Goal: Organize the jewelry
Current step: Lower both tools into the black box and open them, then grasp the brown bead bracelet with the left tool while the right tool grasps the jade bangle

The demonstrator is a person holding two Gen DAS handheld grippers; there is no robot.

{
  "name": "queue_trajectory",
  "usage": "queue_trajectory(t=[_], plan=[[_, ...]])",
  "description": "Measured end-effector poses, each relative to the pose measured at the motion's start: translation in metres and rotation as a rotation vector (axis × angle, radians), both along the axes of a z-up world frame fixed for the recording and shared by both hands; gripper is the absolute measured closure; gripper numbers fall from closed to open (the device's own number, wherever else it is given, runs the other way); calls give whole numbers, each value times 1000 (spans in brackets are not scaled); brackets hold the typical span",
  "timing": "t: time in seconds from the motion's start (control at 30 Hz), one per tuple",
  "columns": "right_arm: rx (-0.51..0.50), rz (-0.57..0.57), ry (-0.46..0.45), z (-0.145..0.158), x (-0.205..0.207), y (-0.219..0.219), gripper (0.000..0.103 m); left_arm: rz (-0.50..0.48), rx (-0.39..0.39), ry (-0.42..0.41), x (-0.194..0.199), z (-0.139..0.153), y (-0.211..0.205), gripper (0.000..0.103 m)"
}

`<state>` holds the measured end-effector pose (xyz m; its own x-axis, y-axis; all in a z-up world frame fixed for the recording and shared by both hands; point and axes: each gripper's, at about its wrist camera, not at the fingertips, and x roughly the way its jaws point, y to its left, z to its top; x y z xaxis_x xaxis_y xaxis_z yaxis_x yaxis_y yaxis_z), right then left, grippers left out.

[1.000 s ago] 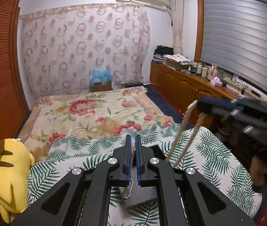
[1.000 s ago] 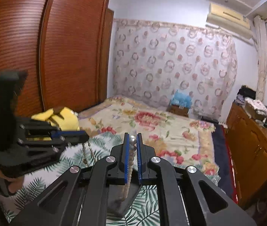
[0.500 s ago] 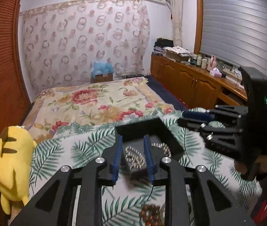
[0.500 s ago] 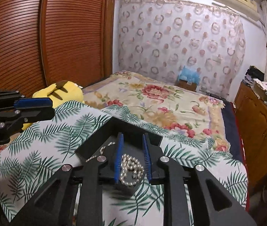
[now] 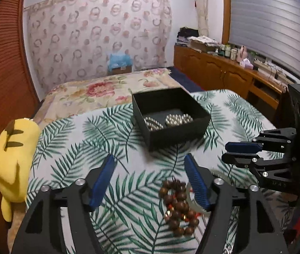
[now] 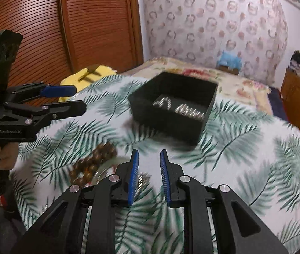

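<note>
A black open box point(image 5: 171, 116) stands on the palm-leaf cloth and holds a silver bead necklace point(image 5: 167, 121); the box also shows in the right wrist view point(image 6: 173, 108). A brown wooden bead bracelet point(image 5: 178, 207) lies on the cloth between my left gripper's fingers, beside a pale translucent bangle point(image 5: 192, 201). My left gripper point(image 5: 150, 182) is wide open and empty above the bracelet. My right gripper point(image 6: 149, 177) is open and empty, with the bracelet point(image 6: 92, 163) to its left.
A yellow plush toy point(image 5: 12, 160) lies at the cloth's left edge. The floral bedspread point(image 5: 99, 91) extends behind the box. Wooden wardrobe doors point(image 6: 76, 31) stand at left. A wooden cabinet point(image 5: 224, 74) with clutter runs under the window at right.
Both grippers let go of the silver necklace, which now lies in the box. Both drew back from the box and opened; the left one now hangs over the brown bracelet.
</note>
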<state>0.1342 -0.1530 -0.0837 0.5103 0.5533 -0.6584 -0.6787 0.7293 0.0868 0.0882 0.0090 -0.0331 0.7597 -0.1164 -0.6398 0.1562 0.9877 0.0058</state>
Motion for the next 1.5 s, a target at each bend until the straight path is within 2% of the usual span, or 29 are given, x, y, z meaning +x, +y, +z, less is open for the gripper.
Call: queue_trajectory(t=[0.1,0.17,0.27,0.5,0.57,0.7,0.73,0.97,1.0,1.07,1.27,1.37,1.5], plan=[[5,15,21,-5,-8,2,80,0,-11,19,-6,-10,1,27],[10,19,39,-7,-10,2,80,16,-4,29,-10,-18,1,17],[-4,11,33,-8,-16,7,80,27,-11,62,-12,-30,4,14],[-59,-10,35,-15,-15,14,80,27,-41,102,-19,-48,12,14],[-66,-18,36,-16,-15,14,87,23,-39,117,-20,-53,10,14],[-87,-20,34,-19,-16,16,91,10,-32,127,-23,-59,6,14],[-89,-20,33,-19,-15,15,95,9,-31,130,-23,-59,6,14],[-41,-53,-26,-6,-21,-2,95,1,-57,115,-23,-55,3,15],[-33,-65,-39,-2,-22,-6,95,-4,-64,110,-23,-54,3,17],[-21,-82,-58,4,-22,-12,95,-8,-71,114,-22,-54,2,35],[2,-116,-65,7,-24,-30,94,-54,-61,139,-17,-59,-12,67],[2,-127,-62,4,-26,-34,94,-51,-66,152,-12,-62,-15,74],[-3,-135,-62,3,-27,-35,94,-66,-80,159,-8,-63,-17,74]])
